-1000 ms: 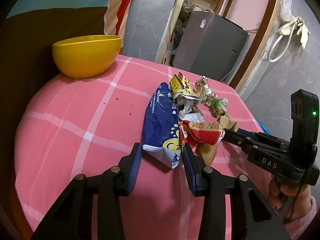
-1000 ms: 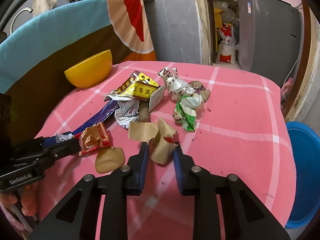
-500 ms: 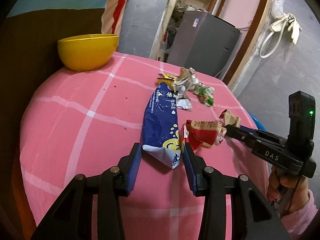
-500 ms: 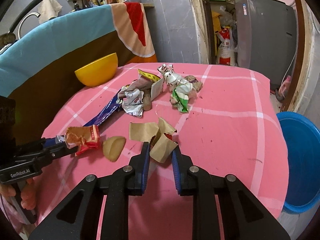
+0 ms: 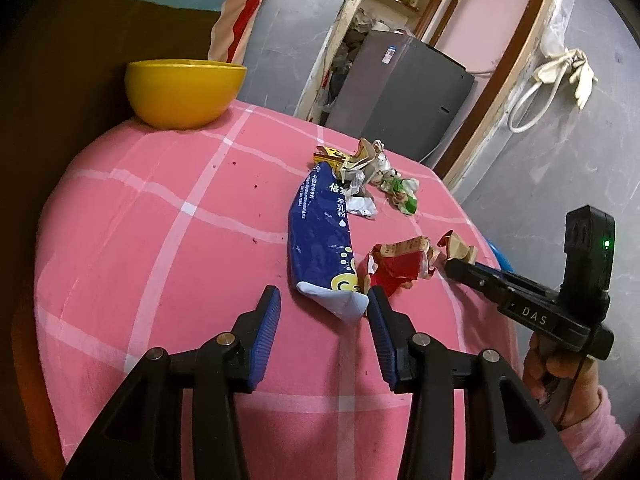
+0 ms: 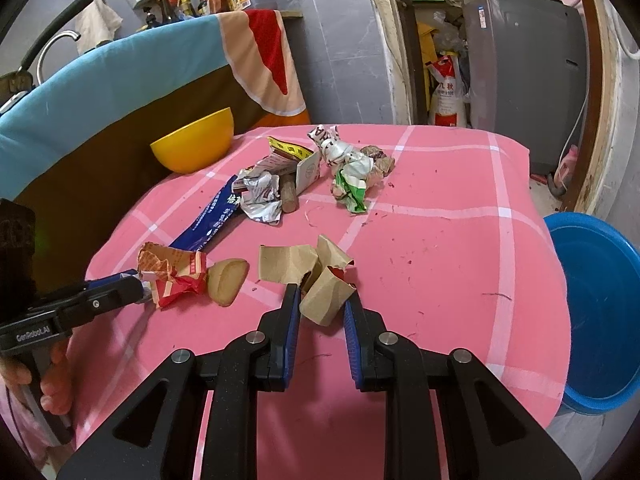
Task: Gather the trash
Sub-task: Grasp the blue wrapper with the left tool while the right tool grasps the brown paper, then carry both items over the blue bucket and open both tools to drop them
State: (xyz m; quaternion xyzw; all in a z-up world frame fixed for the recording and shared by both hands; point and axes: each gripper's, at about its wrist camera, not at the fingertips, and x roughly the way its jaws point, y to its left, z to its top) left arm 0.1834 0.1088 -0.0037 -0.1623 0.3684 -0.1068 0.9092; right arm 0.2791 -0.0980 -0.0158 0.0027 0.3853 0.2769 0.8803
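Trash lies on a pink checked tablecloth (image 5: 140, 240). My left gripper (image 5: 323, 292) has the near end of a long blue packet (image 5: 320, 232) between its fingers, narrowed on it. A crumpled red wrapper (image 5: 396, 264) lies just right of that gripper. My right gripper (image 6: 322, 296) is shut on a torn brown paper piece (image 6: 326, 300). More brown paper (image 6: 284, 264) and a tan slice (image 6: 226, 280) lie just beyond. Farther back is a pile with a yellow box (image 6: 288, 148), a silver wrapper (image 6: 260, 196) and a green wrapper (image 6: 352, 188).
A yellow bowl (image 5: 184, 92) stands at the table's far left corner by a draped chair back. A blue basin (image 6: 600, 312) sits on the floor off the right edge. A grey appliance (image 6: 524, 60) stands behind. A person's hand holds each gripper handle.
Both grippers have drawn back toward the near edge. The brown paper came away from the pile with the right gripper. The red wrapper now lies apart from the pile, beside the left gripper.
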